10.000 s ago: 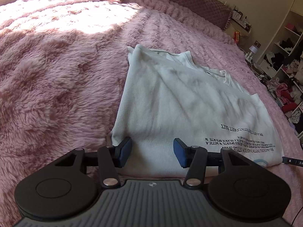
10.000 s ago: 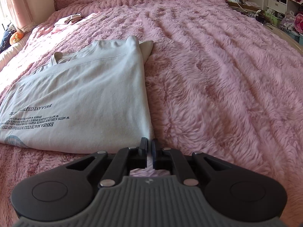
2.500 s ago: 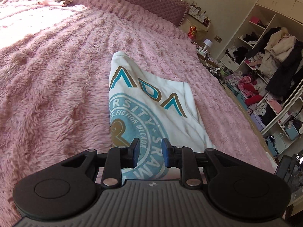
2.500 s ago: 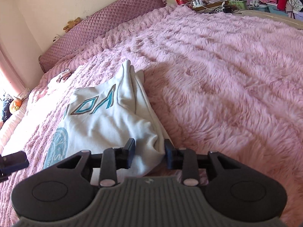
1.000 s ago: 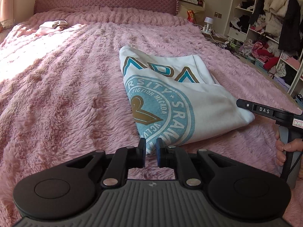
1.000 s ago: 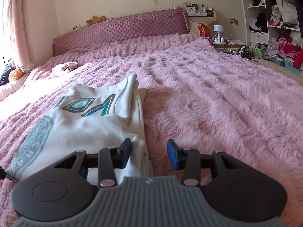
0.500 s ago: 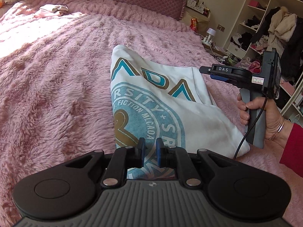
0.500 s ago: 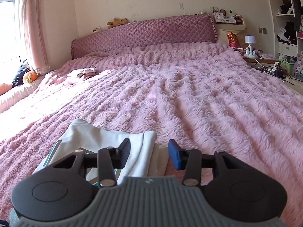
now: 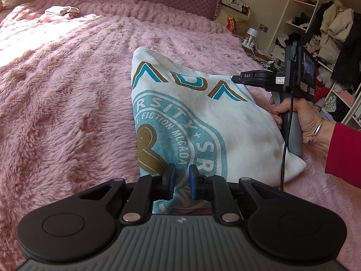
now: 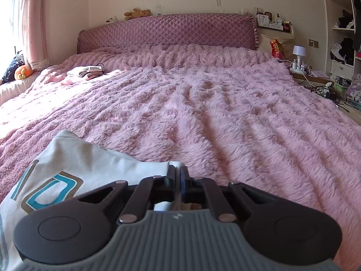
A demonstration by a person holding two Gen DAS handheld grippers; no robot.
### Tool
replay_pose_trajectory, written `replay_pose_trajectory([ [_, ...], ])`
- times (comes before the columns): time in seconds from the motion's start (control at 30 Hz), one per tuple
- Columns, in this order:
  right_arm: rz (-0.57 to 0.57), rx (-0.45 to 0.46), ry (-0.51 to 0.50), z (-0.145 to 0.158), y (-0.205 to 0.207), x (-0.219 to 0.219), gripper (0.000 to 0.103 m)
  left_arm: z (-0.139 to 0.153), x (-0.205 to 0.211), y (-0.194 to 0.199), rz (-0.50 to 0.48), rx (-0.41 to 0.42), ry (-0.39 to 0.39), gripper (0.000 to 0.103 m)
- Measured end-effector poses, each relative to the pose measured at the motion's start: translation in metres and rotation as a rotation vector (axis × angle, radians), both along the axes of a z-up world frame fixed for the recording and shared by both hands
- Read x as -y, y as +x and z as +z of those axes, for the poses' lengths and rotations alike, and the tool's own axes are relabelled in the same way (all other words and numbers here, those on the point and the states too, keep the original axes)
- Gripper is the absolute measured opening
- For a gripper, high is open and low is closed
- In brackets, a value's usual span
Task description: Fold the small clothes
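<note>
Moved: my right gripper (image 10: 177, 176) has just closed on the shirt's (image 9: 203, 117) far corner.
Left gripper (image 9: 181, 181): slightly apart, opening, shirt between.
Technique: I lift both corners evenly.

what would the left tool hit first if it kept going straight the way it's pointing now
Most likely the folded white t-shirt: the left tool angles down at its printed near edge, which shows between its slightly parted jaws. Depth is unclear, but nothing else lies in that line before the pink blanket.
</note>
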State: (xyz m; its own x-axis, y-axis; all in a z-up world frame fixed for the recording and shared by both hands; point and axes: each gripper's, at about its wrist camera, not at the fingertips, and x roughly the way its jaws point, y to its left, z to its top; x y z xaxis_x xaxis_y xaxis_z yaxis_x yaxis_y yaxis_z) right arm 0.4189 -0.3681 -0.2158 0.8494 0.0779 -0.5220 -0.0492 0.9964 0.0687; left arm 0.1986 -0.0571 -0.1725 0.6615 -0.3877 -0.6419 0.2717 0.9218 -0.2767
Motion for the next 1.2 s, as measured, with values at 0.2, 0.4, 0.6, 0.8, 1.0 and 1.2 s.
replay_pose_trajectory([
  [0.2, 0.002, 0.009, 0.091, 0.0, -0.008, 0.017, 0.013, 0.001, -0.004, 0.003, -0.003, -0.019, -0.019, 0.021],
  [0.4, 0.108, 0.034, 0.247, 0.045, -0.106, 0.038, 0.036, 0.003, -0.005, 0.004, 0.01, -0.031, -0.048, 0.025],
  [0.6, 0.155, -0.088, 0.248, 0.024, -0.176, 0.037, 0.036, 0.003, 0.002, 0.001, 0.004, -0.017, -0.017, 0.031],
  [0.8, 0.148, -0.178, 0.303, 0.002, -0.178, 0.029, 0.004, 0.005, 0.006, 0.003, 0.001, -0.031, 0.007, 0.032],
  [1.0, 0.092, -0.184, 0.202, 0.003, -0.179, 0.021, 0.004, 0.004, 0.009, 0.003, -0.002, -0.032, 0.013, 0.034],
  [1.2, 0.055, -0.07, 0.285, 0.023, -0.181, 0.031, 0.032, 0.003, 0.006, 0.005, -0.004, -0.043, -0.013, 0.04],
])
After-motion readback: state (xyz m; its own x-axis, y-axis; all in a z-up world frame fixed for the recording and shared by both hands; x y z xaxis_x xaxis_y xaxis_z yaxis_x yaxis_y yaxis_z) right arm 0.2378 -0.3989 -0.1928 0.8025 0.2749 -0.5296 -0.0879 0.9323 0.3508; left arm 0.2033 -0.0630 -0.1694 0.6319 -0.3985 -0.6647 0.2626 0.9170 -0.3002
